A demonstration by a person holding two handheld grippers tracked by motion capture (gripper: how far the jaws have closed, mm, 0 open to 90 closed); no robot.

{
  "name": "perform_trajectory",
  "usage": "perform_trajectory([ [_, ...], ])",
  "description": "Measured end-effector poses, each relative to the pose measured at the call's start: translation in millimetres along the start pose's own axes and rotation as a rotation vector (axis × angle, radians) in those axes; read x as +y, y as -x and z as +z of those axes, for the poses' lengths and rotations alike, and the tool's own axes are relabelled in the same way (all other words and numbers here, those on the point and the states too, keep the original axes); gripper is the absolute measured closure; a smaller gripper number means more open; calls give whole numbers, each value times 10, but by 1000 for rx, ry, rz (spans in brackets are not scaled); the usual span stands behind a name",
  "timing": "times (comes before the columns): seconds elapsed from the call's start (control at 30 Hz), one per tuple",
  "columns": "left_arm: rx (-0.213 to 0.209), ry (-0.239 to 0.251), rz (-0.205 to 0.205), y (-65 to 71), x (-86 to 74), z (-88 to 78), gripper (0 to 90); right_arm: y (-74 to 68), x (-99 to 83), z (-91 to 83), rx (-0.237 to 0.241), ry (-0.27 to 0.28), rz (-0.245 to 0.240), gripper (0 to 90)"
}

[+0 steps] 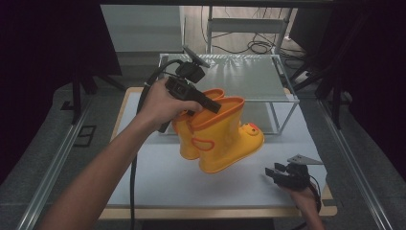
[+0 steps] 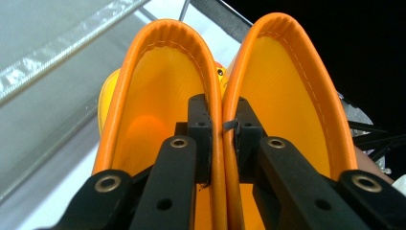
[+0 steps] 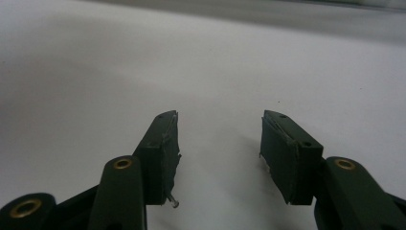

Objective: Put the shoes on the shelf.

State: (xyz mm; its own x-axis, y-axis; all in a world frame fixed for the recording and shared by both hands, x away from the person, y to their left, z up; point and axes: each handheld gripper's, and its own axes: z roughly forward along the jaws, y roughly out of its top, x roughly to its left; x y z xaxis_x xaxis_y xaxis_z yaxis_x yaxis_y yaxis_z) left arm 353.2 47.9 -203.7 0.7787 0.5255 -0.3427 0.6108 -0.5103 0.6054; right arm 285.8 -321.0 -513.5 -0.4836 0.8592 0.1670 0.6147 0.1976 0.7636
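Holding a pair of yellow rubber boots point(image 1: 215, 136) up off the table point(image 1: 163, 177), over its middle and toward the far edge, just in front of the wire-framed shelf point(image 1: 249, 79) standing at the back. Clamping with the left gripper point(image 1: 210, 106) on the two orange rims where they meet: one jaw reaching inside each boot, the two inner walls squeezed flat together between the pads (in the left gripper view the rims point(image 2: 221, 124) are running up side by side between the jaws, with nearly no gap left). Hanging tilted from that grip, the soles swinging down and toward the right edge, the toes with their small duck faces point(image 1: 249, 129) pointing right, clear of the tabletop. Gripping from above with the left hand point(image 1: 160, 103), the forearm coming in from the near left corner and the black cable point(image 1: 133, 182) trailing down beside it.

Resting low by the near right corner of the table, the right gripper point(image 1: 274, 171), well apart from the boots, its grey plate point(image 1: 301, 159) showing on top. Standing wide open and holding nothing, in the right gripper view the two dark pads point(image 3: 165, 148) apart with bare white tabletop point(image 3: 220, 86) between them and ahead of them.
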Motion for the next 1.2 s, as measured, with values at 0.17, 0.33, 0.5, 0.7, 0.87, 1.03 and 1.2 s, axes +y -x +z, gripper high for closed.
perform_trajectory([
  [0.17,-5,4,-7,33,116,-23,817,-1,2,1,1,-1,3,476],
  [0.33,-5,10,-14,58,255,-58,818,9,6,3,0,2,6,476],
  [0.5,18,32,-27,94,469,-160,818,18,5,3,-6,7,10,477],
  [0.7,50,62,-57,104,772,-212,818,16,4,1,-4,6,9,477],
  [0.87,92,83,-108,-5,975,-210,818,22,20,-26,-7,25,9,480],
  [1.03,153,103,-159,-131,1148,-147,819,3,28,-34,-7,31,2,480],
  [1.2,210,135,-212,-290,1267,-120,819,17,39,-57,-10,40,4,481],
])
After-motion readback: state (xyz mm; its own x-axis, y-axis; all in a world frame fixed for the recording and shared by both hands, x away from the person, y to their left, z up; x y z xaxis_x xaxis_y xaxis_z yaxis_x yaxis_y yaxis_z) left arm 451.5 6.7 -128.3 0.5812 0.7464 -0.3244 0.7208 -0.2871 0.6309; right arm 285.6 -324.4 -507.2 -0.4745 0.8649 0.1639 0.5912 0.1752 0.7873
